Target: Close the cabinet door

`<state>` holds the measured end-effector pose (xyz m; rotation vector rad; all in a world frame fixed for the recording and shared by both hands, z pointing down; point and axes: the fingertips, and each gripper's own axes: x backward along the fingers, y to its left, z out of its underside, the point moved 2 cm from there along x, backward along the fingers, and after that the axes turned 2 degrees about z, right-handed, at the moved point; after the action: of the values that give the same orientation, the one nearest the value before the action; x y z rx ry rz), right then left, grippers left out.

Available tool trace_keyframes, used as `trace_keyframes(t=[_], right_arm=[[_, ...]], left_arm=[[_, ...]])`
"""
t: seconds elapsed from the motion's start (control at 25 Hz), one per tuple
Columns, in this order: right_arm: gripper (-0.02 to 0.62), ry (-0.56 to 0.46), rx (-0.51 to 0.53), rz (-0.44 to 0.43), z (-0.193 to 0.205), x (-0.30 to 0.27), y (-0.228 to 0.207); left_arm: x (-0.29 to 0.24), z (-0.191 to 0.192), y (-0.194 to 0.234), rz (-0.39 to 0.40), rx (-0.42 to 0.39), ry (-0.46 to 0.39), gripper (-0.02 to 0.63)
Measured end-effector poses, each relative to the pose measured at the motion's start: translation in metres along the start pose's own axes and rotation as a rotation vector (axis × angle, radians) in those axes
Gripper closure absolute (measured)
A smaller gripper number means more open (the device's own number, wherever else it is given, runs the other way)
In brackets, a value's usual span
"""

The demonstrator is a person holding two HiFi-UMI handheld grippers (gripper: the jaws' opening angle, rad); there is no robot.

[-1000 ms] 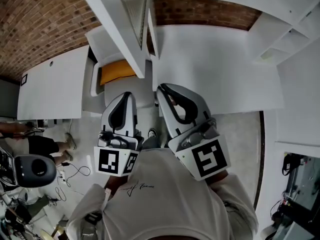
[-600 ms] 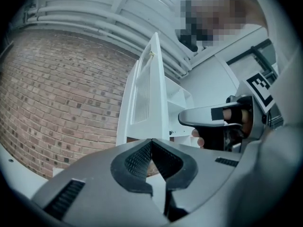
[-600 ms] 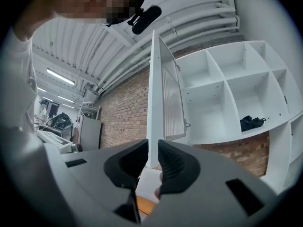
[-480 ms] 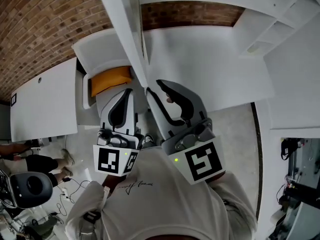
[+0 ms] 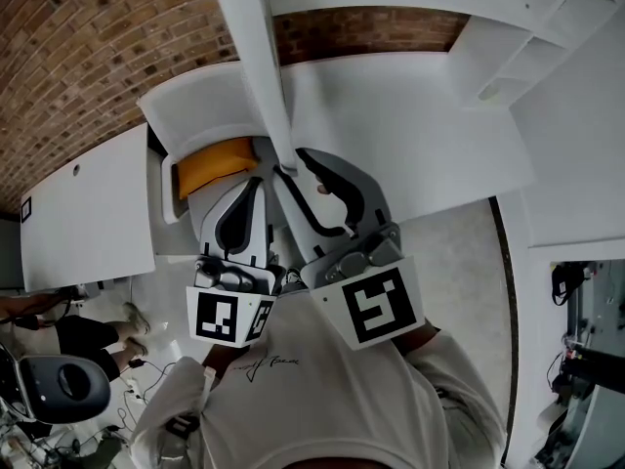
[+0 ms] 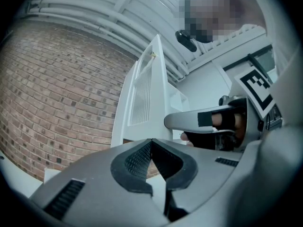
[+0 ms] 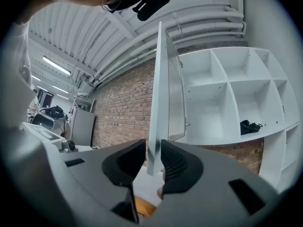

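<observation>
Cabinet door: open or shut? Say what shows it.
Open: the door stands edge-on, swung clear of the shelves, its lower edge held between the right tongs.

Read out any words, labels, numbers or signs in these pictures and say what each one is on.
Script print on the white shirt: too small and scrawled to read.
Left marker cube, right marker cube: black-and-white square patterns, not text.
Cabinet door: no print.
Nothing else legible.

Smooth matt cabinet door [image 5: 256,66], rough brickwork [image 5: 88,57]
</observation>
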<state>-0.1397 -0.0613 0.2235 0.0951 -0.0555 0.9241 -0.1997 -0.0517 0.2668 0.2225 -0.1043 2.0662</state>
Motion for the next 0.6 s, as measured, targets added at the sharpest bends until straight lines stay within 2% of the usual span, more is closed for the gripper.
trace_keyframes(t=[0.32, 0.6], right_arm=[[0.502, -0.012, 0.025, 0.039, -0.002, -0.004, 0.000], [0.508, -0.015, -0.014, 0.032, 0.000, -0.001, -0.004]], left_arm=[[0.000, -0.001, 0.006, -0.018, 0.014, -0.021, 0.589], [-0.001, 0.001, 0.008, -0.028, 0.030, -0.026, 0.589]])
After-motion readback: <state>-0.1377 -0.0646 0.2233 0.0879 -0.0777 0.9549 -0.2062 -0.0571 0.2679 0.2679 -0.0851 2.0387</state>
